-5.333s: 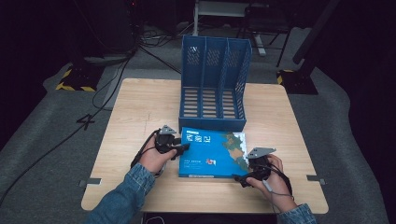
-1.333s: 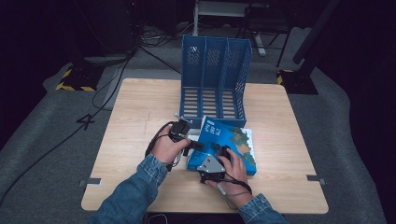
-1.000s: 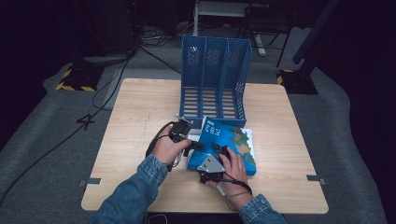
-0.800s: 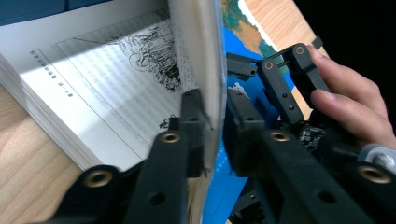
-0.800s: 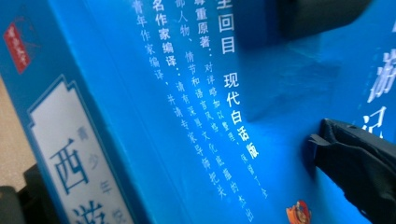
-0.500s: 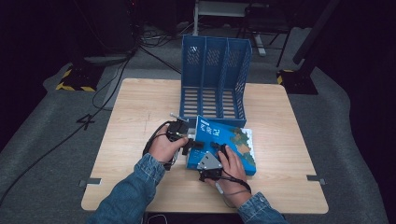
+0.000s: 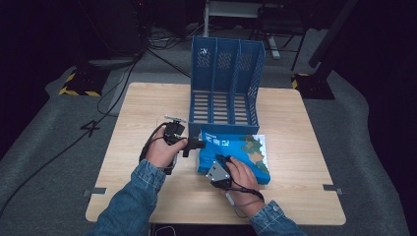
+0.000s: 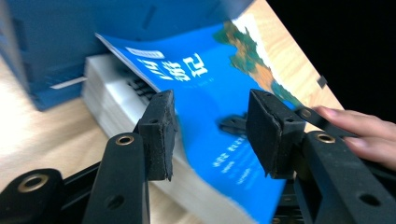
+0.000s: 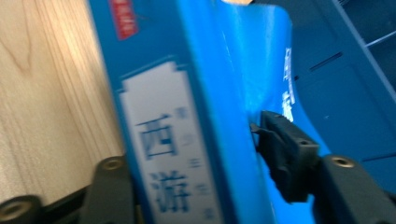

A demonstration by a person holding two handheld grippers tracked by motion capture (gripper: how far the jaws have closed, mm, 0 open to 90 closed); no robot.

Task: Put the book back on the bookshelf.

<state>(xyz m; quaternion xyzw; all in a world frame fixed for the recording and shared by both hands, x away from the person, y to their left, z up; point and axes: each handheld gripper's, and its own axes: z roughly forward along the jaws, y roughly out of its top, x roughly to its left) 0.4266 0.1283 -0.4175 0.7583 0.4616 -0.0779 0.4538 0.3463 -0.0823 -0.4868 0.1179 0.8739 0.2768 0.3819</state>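
Right gripper (image 7: pixel 220 173) clamps the blue book's (image 7: pixel 236 150) spine; left gripper (image 8: pixel 210 135) gapes wide around its lifted cover

The book's (image 9: pixel 187 116) spine label reads "西游"; its cover (image 8: pixel 219 102) shows "游记" in white.

Both forearms come in from the near edge in denim sleeves, angled toward each other. The left hand (image 7: pixel 160 152) grips the left tool (image 7: pixel 195 144), held level and pointing to the person's right; its two black jaws stand well apart, nothing pinched between the pads (image 8: pixel 159 133). The right hand (image 7: pixel 242 174) lies knuckles up over the right tool (image 7: pixel 220 169), whose jaws are closed, one under and one over what they hold.
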